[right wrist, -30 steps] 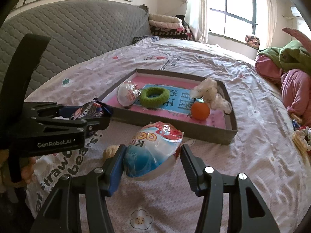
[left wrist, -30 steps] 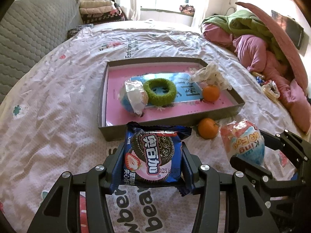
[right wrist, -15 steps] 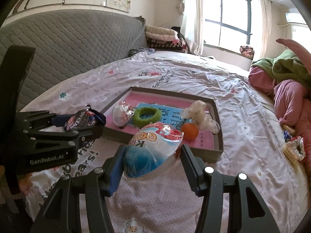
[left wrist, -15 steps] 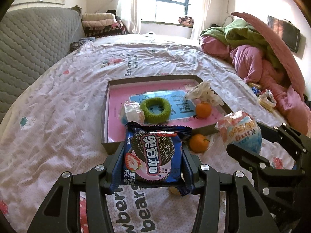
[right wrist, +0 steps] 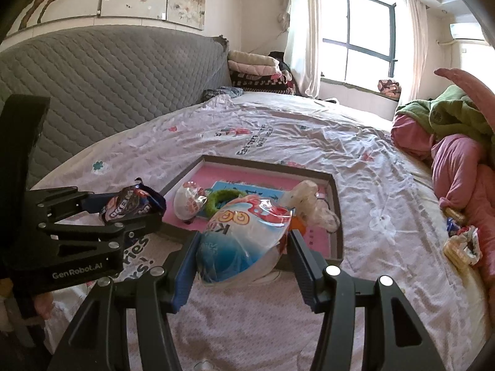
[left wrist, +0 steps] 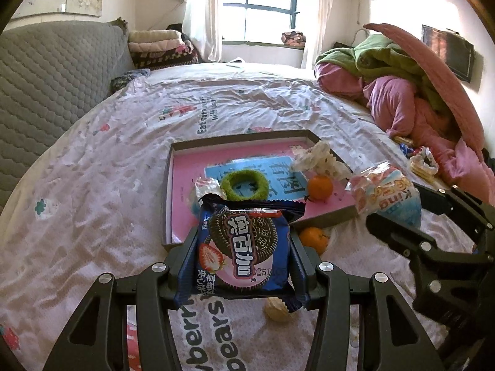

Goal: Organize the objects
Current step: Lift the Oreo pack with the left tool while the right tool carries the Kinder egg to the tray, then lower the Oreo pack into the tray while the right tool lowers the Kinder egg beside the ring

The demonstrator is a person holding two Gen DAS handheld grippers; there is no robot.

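Observation:
My left gripper (left wrist: 244,259) is shut on a blue cookie packet (left wrist: 244,247) and holds it in the air in front of the tray (left wrist: 168,167). My right gripper (right wrist: 244,247) is shut on a blue and white egg-shaped snack packet (right wrist: 244,238), also raised. The pink-lined tray holds a green ring (left wrist: 244,184), a wrapped egg snack (left wrist: 207,187), an orange (left wrist: 320,187) and a crumpled white wrapper (left wrist: 318,157). A second orange (left wrist: 312,238) lies on the bed just outside the tray. The right gripper's packet also shows in the left wrist view (left wrist: 386,194).
The tray lies on a bed with a printed white sheet (left wrist: 92,185). A grey quilted headboard (right wrist: 108,77) stands at the left. Pink and green bedding (left wrist: 417,92) is piled at the right, with small wrappers (left wrist: 423,164) near it. A pale small item (left wrist: 278,309) lies below the left gripper.
Both grippers have risen and pulled back from the tray with their packets still held. The tray and its contents look smaller and farther away.

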